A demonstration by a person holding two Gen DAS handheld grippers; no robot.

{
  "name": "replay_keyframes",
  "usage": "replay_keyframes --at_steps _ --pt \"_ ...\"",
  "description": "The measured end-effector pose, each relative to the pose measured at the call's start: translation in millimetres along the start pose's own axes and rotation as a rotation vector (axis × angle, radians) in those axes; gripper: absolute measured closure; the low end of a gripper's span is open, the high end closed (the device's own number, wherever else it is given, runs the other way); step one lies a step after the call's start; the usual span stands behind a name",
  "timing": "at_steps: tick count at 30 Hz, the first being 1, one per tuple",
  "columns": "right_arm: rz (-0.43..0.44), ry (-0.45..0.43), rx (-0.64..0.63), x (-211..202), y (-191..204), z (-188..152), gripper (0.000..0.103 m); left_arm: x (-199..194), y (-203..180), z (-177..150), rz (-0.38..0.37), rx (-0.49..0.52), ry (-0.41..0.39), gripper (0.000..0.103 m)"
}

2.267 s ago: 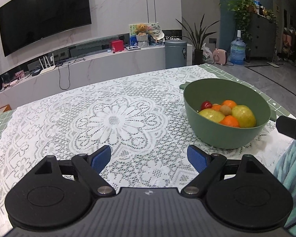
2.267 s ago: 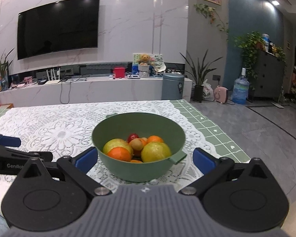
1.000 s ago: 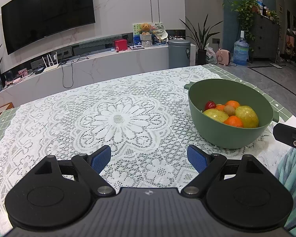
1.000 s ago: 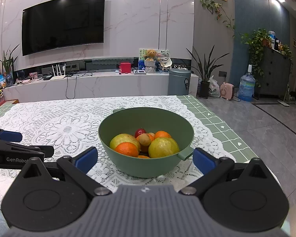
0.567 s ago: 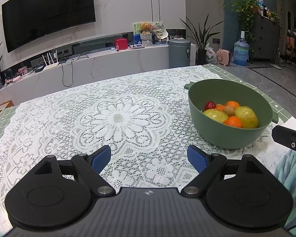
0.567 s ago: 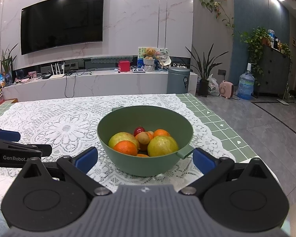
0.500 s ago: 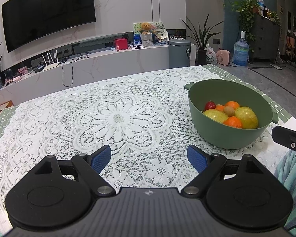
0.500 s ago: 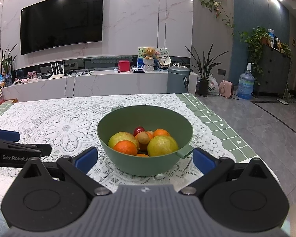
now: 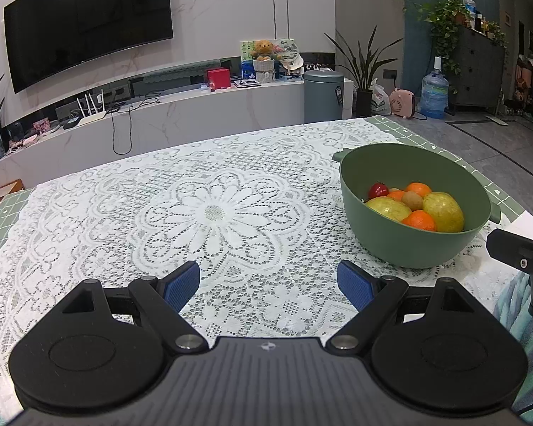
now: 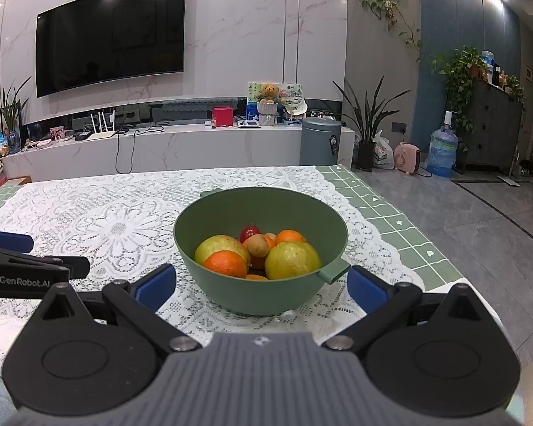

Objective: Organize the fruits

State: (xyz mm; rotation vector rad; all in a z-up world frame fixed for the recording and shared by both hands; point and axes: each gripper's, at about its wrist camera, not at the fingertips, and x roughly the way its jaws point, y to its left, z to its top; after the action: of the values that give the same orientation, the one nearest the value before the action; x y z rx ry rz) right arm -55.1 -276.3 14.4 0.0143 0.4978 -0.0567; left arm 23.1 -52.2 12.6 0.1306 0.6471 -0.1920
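Our left gripper hangs spread wide and empty over the lace tablecloth; our right gripper is likewise wide apart, empty, straddling the near side of the green bowl. Inside lie an orange, two yellow-green pears, a kiwi and a red fruit.

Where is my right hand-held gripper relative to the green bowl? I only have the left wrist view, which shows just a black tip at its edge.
Observer: The right hand-held gripper is open, with one blue pad on either side of the round green plastic bowl's near wall. I see no contact.
Operator: Is any fruit hidden below the rim from my side?
Observer: Yes, a small orange fruit lies low between the round front orange and the large yellow-green fruit.
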Motion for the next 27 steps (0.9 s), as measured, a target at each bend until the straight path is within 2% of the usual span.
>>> replay_keyframes --at_steps 27 --pt "0.003 0.008 0.008 3.1 -0.8 -2.5 0.004 -2.4 -0.9 -0.3 -0.016 -0.007 0.004 0.001"
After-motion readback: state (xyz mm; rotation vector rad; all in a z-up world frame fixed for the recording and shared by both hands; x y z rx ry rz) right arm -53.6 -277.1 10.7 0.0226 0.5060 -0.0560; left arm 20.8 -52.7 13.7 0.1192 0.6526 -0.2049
